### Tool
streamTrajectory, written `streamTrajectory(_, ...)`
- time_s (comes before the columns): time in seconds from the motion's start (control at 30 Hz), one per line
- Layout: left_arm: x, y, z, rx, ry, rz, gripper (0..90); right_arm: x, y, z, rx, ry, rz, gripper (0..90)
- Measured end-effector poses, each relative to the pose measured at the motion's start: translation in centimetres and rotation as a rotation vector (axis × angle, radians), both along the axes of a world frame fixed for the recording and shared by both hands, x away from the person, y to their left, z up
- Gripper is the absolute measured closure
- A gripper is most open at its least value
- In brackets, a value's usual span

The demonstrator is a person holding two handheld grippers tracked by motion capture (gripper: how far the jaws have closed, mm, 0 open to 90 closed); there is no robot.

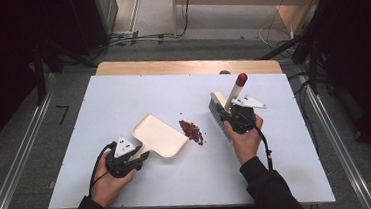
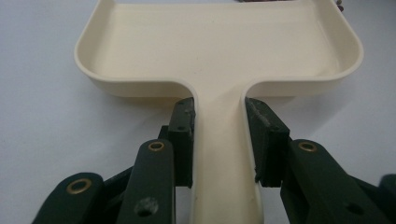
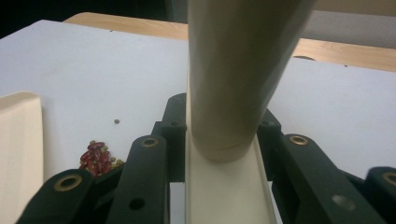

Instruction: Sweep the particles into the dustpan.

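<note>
Left tool (image 2: 219, 140) clamps the dustpan (image 2: 219, 51) handle; right tool (image 3: 219, 154) clamps the brush (image 3: 233, 84).

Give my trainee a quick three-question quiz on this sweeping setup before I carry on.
1. What does the left gripper hold?
2. True or false: the beans already lie inside the dustpan.
3. Where is the brush relative to the beans: A) on the dustpan's side, B) on the opposite side?

Key: 1. The dustpan's handle. 2. False; they lie on the table by its open edge. 3. B.
</note>
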State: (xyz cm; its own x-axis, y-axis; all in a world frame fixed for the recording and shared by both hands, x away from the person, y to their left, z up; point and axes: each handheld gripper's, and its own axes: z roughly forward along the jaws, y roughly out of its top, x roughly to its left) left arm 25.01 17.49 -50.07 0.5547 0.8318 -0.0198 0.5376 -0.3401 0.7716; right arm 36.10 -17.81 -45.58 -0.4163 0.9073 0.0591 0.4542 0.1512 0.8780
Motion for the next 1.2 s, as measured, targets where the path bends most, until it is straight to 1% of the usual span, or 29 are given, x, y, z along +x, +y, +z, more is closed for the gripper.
streamTrajectory(0.27,0.0,-0.3,0.0,0.016,-0.001,-0.027,67.2,0.1,0.0,0.0,0.002,-0.005,0.004,64.1)
streamTrajectory(0.33,0.0,-0.4,0.0,0.016,0.005,-0.034,67.2,0.2,0.0,0.0,-0.001,-0.007,0.007,64.1)
streamTrajectory(0.47,0.0,-0.5,0.0,0.030,0.015,-0.050,67.2,0.2,0.2,-0.1,-0.007,-0.008,0.010,64.1)
streamTrajectory(0.57,0.0,-0.7,0.1,0.035,0.013,-0.073,67.2,0.2,0.3,-0.1,-0.008,-0.008,0.014,64.1)
streamTrajectory(0.7,0.1,-0.9,0.1,0.038,0.015,-0.098,67.2,0.2,0.7,-0.2,-0.024,-0.019,0.027,64.1)
streamTrajectory(0.77,0.1,-1.1,0.0,0.050,0.020,-0.112,67.1,0.3,1.0,-0.2,-0.033,-0.027,0.031,64.2)
streamTrajectory(0.83,0.2,-1.2,0.0,0.058,0.024,-0.130,67.1,0.3,1.4,-0.1,-0.054,-0.042,0.042,64.2)
streamTrajectory(0.9,0.3,-1.4,0.0,0.069,0.021,-0.141,67.1,0.4,1.9,-0.2,-0.071,-0.053,0.054,64.1)
streamTrajectory(0.97,0.4,-1.5,0.1,0.072,0.022,-0.150,67.1,0.5,2.5,-0.3,-0.099,-0.061,0.064,64.2)
streamTrajectory(1.1,0.7,-1.7,0.1,0.083,0.025,-0.158,67.2,0.9,3.6,-0.5,-0.120,-0.065,0.080,64.1)
streamTrajectory(1.2,0.8,-1.8,0.2,0.091,0.022,-0.170,67.1,1.3,4.3,-0.7,-0.147,-0.079,0.094,64.2)
